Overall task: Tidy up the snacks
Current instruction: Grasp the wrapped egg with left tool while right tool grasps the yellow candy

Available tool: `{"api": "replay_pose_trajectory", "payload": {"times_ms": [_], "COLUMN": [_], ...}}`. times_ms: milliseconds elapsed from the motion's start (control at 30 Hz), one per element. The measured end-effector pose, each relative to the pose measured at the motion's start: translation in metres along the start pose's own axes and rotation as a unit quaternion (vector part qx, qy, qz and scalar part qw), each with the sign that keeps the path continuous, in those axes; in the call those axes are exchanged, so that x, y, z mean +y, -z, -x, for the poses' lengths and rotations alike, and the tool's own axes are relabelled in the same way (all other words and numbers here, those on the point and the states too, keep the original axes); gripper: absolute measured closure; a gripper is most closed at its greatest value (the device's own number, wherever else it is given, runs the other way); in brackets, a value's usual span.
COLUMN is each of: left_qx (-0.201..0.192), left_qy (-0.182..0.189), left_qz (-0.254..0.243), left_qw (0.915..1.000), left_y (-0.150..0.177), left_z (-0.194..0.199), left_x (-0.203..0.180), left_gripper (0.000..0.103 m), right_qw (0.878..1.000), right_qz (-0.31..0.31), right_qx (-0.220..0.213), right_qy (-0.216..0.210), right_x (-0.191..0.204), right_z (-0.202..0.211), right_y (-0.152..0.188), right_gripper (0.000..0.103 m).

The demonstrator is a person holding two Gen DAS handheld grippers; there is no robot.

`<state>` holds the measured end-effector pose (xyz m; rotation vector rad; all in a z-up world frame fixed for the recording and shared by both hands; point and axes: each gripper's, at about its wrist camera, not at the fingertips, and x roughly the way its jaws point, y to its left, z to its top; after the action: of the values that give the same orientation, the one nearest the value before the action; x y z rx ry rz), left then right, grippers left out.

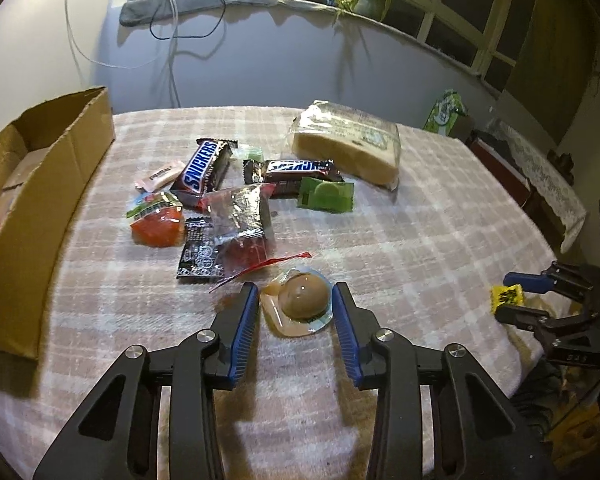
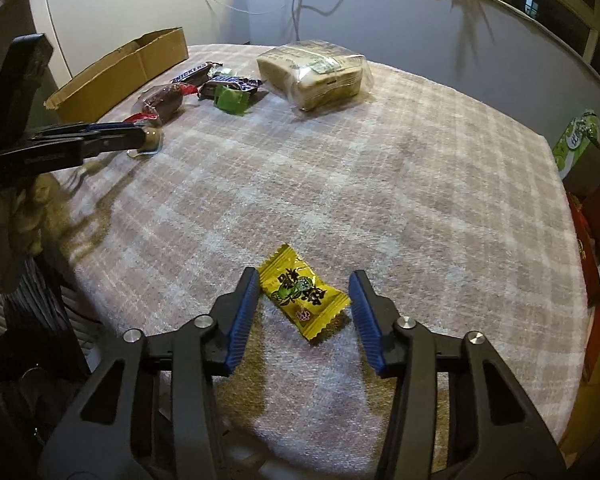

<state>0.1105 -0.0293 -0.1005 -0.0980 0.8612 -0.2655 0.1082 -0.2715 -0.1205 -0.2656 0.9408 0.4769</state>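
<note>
My left gripper (image 1: pixel 296 308) straddles a brown jelly cup (image 1: pixel 300 304) on the checked tablecloth (image 1: pixel 420 240), jaws partly open, the blue pads close on either side yet seemingly not pressing; nothing is lifted. My right gripper (image 2: pixel 304 300) brackets a yellow candy packet (image 2: pixel 303 295) lying flat and skewed between its jaws, one pad at the packet's corner, the other with a clear gap; not yet gripped. To do this well I judge each pair should close squarely across the middle of its snack; the cup's rounded dome may squirt out if pinched high, so low on its flange seems safer; the flat packet may need the tips pressed to the cloth. Beyond the cup lies the snack pile (image 1: pixel 228 208): Snickers bars, a red-sealed clear bag just beside my left pad, a green packet; further back a wrapped loaf (image 1: pixel 348 148). The cardboard box (image 1: pixel 40 184), open and at the left edge, looks the likely destination; the path over the pile is clear above. The right packet sits near the table's near edge, with bare cloth all round.
</note>
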Motion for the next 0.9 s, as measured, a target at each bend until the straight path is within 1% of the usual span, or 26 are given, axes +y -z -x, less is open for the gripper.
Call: {"api": "replay_pose_trajectory", "payload": {"times_ms": [367,533,800,900], "left_qx": [0.004,0.006,-0.003,-0.004], "left_qy": [-0.025,-0.029,-0.037,-0.035], "left_qz": [-0.051,-0.06,-0.068,-0.066], "left_qw": [0.9984,0.9977,0.997,0.9972], "left_y": [-0.004,-0.002,-0.001,-0.001], "left_z": [-0.014,-0.015,-0.013,-0.013], "left_x": [-0.014,-0.017,-0.021,-0.021], "left_gripper": [0.066,0.066,0.069,0.07], "right_qw": [1.0,1.0,1.0,1.0], "right_qz": [0.016,0.016,0.006,0.004], "right_qx": [-0.001,-0.002,-0.005,-0.007], "right_qy": [-0.005,-0.01,-0.009,-0.009], "right_x": [0.002,0.003,-0.004,-0.005], "right_z": [0.001,0.002,0.004,0.003], "right_y": [0.003,0.004,0.003,0.004], "right_gripper": [0.064,0.07,0.088,0.09]}}
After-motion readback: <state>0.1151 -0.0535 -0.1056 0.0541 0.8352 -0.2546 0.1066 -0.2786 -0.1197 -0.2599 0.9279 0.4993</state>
